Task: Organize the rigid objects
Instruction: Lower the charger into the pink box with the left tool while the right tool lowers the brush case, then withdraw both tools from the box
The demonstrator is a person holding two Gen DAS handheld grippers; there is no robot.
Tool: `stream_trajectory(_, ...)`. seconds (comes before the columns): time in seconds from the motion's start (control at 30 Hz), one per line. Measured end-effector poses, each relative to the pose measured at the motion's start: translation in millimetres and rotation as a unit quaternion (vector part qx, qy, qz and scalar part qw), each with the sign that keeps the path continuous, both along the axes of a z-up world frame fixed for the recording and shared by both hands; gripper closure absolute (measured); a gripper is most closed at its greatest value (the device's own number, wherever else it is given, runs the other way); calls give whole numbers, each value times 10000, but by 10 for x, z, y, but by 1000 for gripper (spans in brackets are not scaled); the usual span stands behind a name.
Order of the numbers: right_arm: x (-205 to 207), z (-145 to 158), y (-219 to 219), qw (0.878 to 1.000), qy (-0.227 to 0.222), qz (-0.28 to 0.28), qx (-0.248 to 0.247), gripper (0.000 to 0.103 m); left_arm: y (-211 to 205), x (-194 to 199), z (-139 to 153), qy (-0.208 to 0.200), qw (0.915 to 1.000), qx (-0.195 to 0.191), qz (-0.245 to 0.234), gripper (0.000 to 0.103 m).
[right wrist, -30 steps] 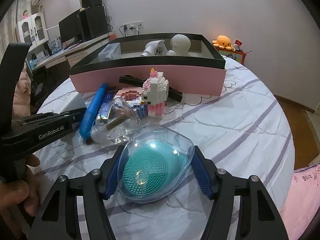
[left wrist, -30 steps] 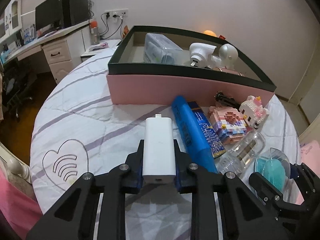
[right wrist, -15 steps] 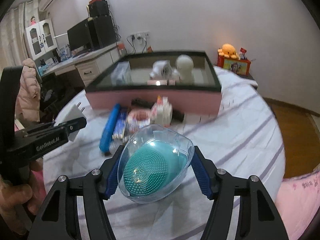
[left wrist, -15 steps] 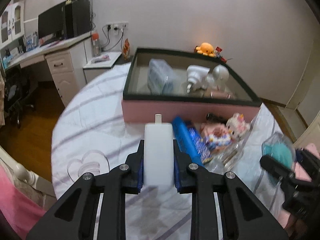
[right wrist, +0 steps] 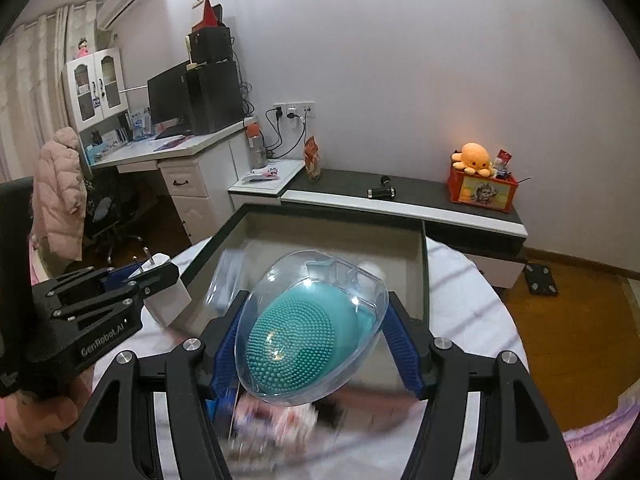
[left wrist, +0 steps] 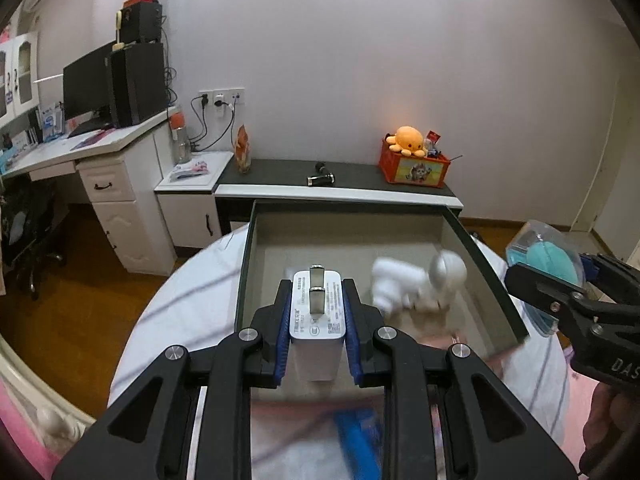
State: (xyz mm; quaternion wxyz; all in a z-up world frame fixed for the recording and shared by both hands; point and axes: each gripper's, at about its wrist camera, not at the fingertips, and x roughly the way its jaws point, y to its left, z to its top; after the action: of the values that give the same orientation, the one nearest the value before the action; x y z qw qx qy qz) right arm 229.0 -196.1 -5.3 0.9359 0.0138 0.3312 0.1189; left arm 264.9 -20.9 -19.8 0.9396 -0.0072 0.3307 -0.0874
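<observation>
Left wrist view is showing the left claw [left wrist: 318, 312] clamping a white charger [left wrist: 318, 316] between its blue pads, the charger's two metal prongs pointing away from the camera toward the open box [left wrist: 492, 280]. That box, dark-rimmed with a pale inside, is sitting on a bed [left wrist: 180, 308] covered by a white sheet with purple stripes, and the charger is hanging in the air over the box's near edge. Inside the box, toward its right wall, blurred white objects [left wrist: 416, 284] are lying together; their kind cannot be told. At the right edge of this view the right claw [left wrist: 560, 276] is carrying a clear shell holding a teal bristled pad [left wrist: 548, 256], beside the box's right wall. Right wrist view is showing the right claw [right wrist: 312, 328] gripping that clear shell [right wrist: 312, 320] by both sides, held above the box [right wrist: 424, 272], with a clear bag [right wrist: 224, 276] lying near the box's left wall. Below the shell, blurred pink and white blocks [right wrist: 276, 420] are lying on the bed [right wrist: 460, 280]. At the left, the left claw [right wrist: 160, 276] is holding the charger [right wrist: 166, 300] just outside the box's left rim.
</observation>
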Motion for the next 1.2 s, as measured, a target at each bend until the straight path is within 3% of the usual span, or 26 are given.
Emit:
stream_trajectory(0.27,1005,-188,-70,9984,560,-21,98,37,-254,814,-117,286,9994,157,-80,80)
stream_trajectory(0.6,1609,-689,-133,9899,1414,-78,106,37,-457,1429,-501,933,9950,326,-106,77)
stream_trajectory(0.67,1635,-754,-154,9879,1542,-92,125,37,-463,1441,-518,929,9949,392,-89,70)
stream_trajectory(0.73,1649,-818,-171,9858,1672,-80,125,37,-433,1434,-491,878,9953,406,-15,38)
stream_trajectory(0.77,1632,-836,-187,9855,1685,-72,177,34,-410,1404,-455,798,9960,411,30,31)
stream_trajectory(0.8,1611,-830,-191,9856,1676,-73,204,24,-378,1355,-401,648,9966,488,160,23)
stream_trajectory(0.9,1538,-768,-238,9864,1606,-143,335,19,-301,1210,-284,453,9979,408,207,5)
stream_trajectory(1.0,1409,-647,-266,9890,1423,-273,311,11,-222,996,-142,195,9983,449,329,0)
stream_trajectory(1.2,972,-334,-240,9941,934,-475,269,11,-44,476,113,-172,9977,358,548,0)
